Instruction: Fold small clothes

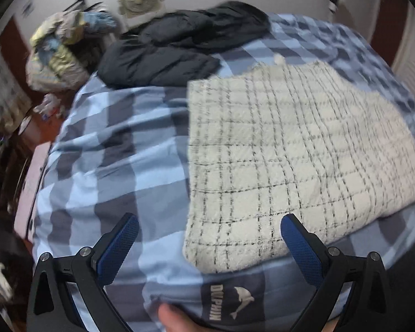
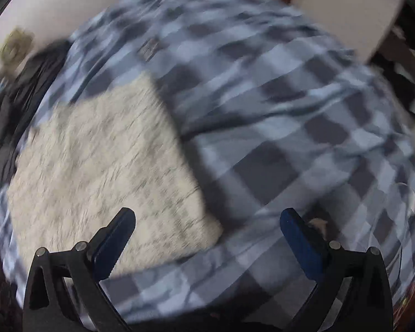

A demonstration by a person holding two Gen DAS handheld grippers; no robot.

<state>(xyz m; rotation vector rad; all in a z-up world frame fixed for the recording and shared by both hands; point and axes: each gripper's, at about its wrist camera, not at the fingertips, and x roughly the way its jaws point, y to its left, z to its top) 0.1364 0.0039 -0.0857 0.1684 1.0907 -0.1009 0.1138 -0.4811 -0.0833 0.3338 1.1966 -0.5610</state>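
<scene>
A cream fleece garment with thin black checks lies folded flat on the blue-and-grey checked bed cover. My left gripper is open and empty, hovering above the garment's near left corner. In the right wrist view the same garment lies at the left, blurred by motion. My right gripper is open and empty above the garment's near right corner and the bed cover.
A dark padded jacket lies at the far end of the bed. A heap of mixed clothes stands at the back left beside the bed. The bed's left edge drops to a reddish floor.
</scene>
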